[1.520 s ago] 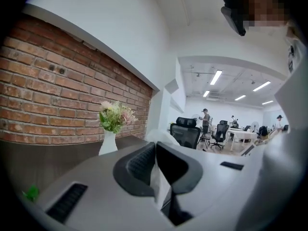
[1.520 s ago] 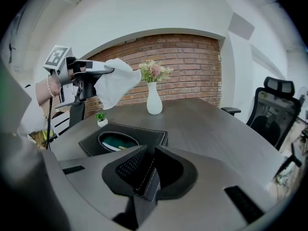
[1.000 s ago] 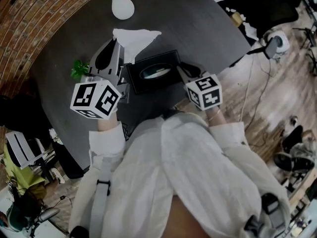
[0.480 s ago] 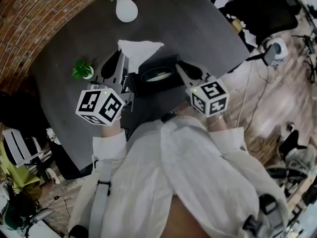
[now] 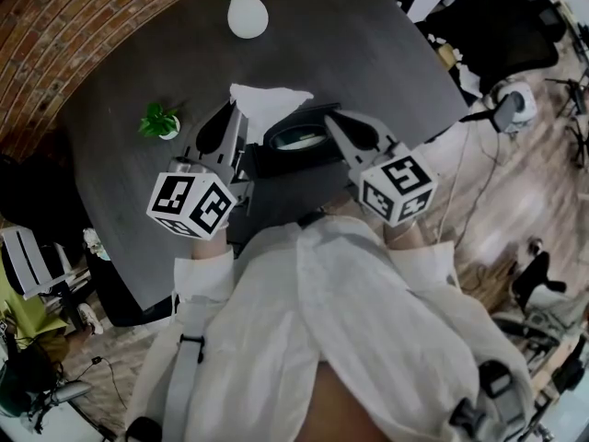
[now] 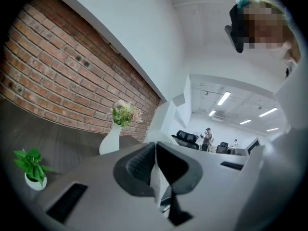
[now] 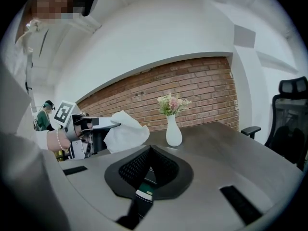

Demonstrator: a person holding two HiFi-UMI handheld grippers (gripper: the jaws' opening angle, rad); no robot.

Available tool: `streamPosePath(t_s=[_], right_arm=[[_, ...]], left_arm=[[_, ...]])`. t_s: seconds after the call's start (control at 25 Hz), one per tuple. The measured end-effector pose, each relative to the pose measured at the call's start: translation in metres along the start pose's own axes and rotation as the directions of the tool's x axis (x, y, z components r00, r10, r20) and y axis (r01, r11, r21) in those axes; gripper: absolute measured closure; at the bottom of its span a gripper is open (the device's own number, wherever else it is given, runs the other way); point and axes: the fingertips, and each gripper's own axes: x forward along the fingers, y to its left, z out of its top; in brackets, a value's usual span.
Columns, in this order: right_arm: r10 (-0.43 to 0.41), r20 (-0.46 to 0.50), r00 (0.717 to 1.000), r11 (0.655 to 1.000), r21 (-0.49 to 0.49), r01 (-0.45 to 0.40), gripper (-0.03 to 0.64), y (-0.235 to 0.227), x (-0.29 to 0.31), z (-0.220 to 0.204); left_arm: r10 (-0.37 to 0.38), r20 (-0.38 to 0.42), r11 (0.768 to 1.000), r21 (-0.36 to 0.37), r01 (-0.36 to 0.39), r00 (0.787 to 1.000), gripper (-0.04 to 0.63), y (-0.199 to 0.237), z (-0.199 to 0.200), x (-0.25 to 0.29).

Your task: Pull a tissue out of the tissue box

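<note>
Left gripper [image 5: 237, 109] clamped on a tissue [image 5: 267, 101]. Right gripper [image 5: 331, 116], jaws just closed with nothing between them, sits at the right end of the tissue box [image 5: 276, 161], nearer its opening.

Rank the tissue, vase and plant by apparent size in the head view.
1. Tissue, though it is held up off the table, nearer the camera, which may enlarge it.
2. Vase.
3. Plant, only slightly smaller than the vase.
</note>
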Motion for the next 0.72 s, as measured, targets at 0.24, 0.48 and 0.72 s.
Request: streamPosePath(t_s=[0.24,0.48,0.72], right_arm=[[0.044,0.007,0.999,0.999,-0.012,-0.044,0.612,0.011,0.004,0.001],[0.063,0.016,0.998,0.998,-0.016,-0.063,0.612,0.018,0.003,0.005],[0.084,0.035,0.996,0.996,0.02,-0.084,0.612,0.022,0.0,0.01]], left_arm=[[0.002,-0.003,1.0,-0.016,-0.002,1.0,0.584,0.002,-0.005,-0.005],[-0.01,-0.012,1.0,-0.017,0.01,1.0,0.584,0.001,-0.008,-0.005],[-0.02,-0.019,1.0,-0.019,0.02,1.0,0.584,-0.002,-0.01,-0.004]])
